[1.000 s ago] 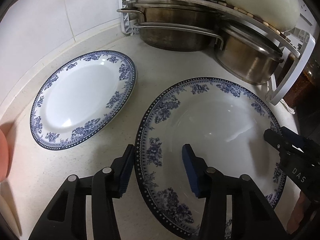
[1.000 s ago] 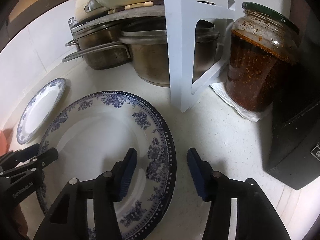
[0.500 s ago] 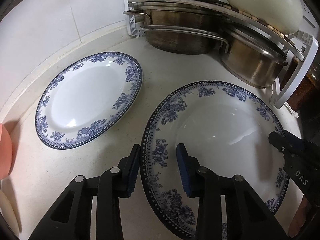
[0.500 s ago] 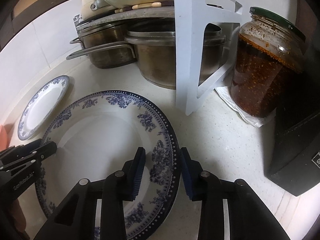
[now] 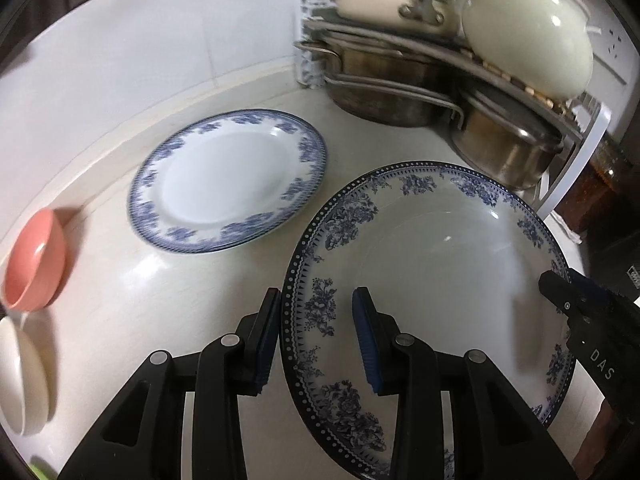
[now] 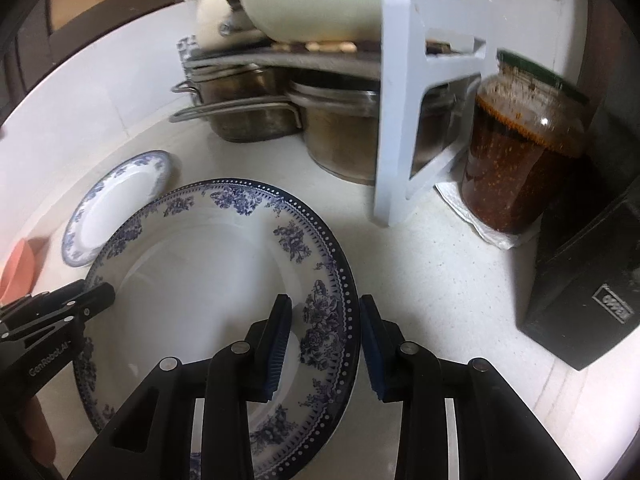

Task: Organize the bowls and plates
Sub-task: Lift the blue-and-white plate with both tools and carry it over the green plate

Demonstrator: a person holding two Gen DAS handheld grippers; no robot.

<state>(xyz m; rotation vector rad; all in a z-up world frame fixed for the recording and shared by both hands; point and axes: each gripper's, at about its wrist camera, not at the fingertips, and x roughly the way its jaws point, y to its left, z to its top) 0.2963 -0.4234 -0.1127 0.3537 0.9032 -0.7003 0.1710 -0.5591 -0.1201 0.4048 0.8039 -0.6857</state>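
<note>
A large deep blue-and-white plate [image 5: 440, 264] is held off the counter between both grippers. My left gripper [image 5: 316, 336] is shut on its left rim. My right gripper [image 6: 324, 340] is shut on its right rim; the same plate shows in the right wrist view [image 6: 200, 280]. A smaller blue-and-white plate [image 5: 228, 180] lies flat on the white counter to the left, also in the right wrist view [image 6: 120, 200]. A pink bowl [image 5: 36, 260] and a white bowl [image 5: 24, 380] sit at the far left.
A white rack [image 6: 404, 128] at the back holds steel pots [image 5: 384, 88] under cream cookware [image 5: 528, 40]. A glass jar of red paste [image 6: 520, 152] and a black box [image 6: 592, 292] stand at the right. White tiled wall [image 5: 160, 40] behind the counter.
Both grippers closed onto opposite rims of the large plate and lifted it. The views pulled back and up, bringing the pink and white bowls into sight.
</note>
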